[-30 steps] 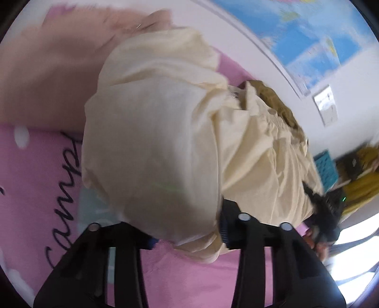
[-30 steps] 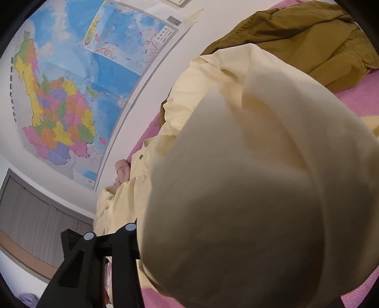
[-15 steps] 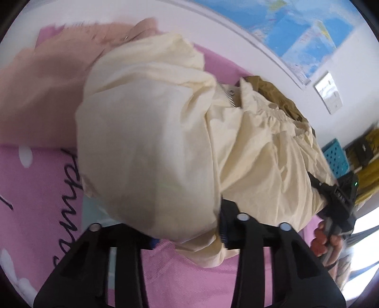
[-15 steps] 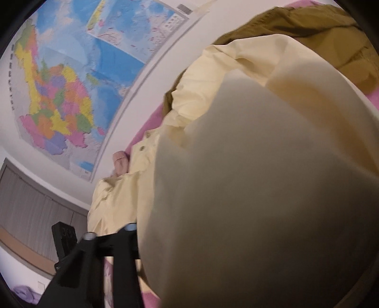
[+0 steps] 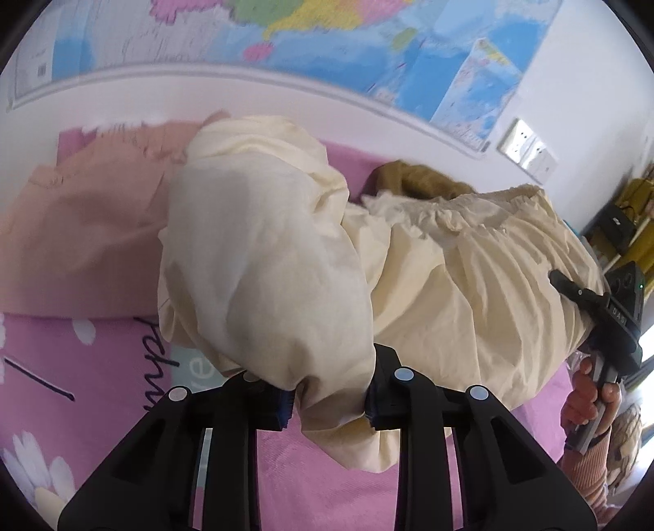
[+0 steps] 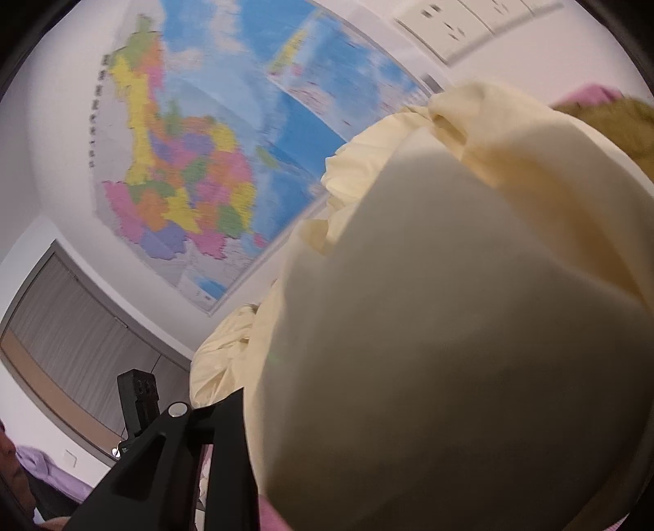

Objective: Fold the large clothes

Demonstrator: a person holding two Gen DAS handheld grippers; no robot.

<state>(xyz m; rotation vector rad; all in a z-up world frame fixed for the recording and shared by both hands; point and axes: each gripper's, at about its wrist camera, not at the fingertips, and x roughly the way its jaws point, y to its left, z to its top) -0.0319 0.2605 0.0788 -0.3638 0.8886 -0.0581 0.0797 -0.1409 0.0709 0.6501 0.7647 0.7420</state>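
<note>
A large cream garment (image 5: 265, 261) hangs bunched between both grippers above the pink bedspread (image 5: 81, 388). My left gripper (image 5: 329, 402) has one gathered end of it between its blue pads, which press on the cloth while the jaws are closing. In the left wrist view my right gripper (image 5: 572, 292) grips the other end at the far right, held by a person's hand (image 5: 588, 396). In the right wrist view the cream garment (image 6: 449, 326) fills most of the picture. It hides one finger; only the left finger (image 6: 229, 429) shows. These jaws are closing too.
A pink garment (image 5: 81, 228) lies at the back left of the bed and an olive-brown garment (image 5: 417, 179) at the back right. A big map (image 5: 327, 36) and a socket panel (image 5: 527, 147) are on the wall behind. A wardrobe (image 6: 81, 326) stands at the left.
Both grippers have risen with the cream garment, lifting it higher off the bedspread. Both views now show more of the wall map. The left jaws have drawn closer on the cloth.
</note>
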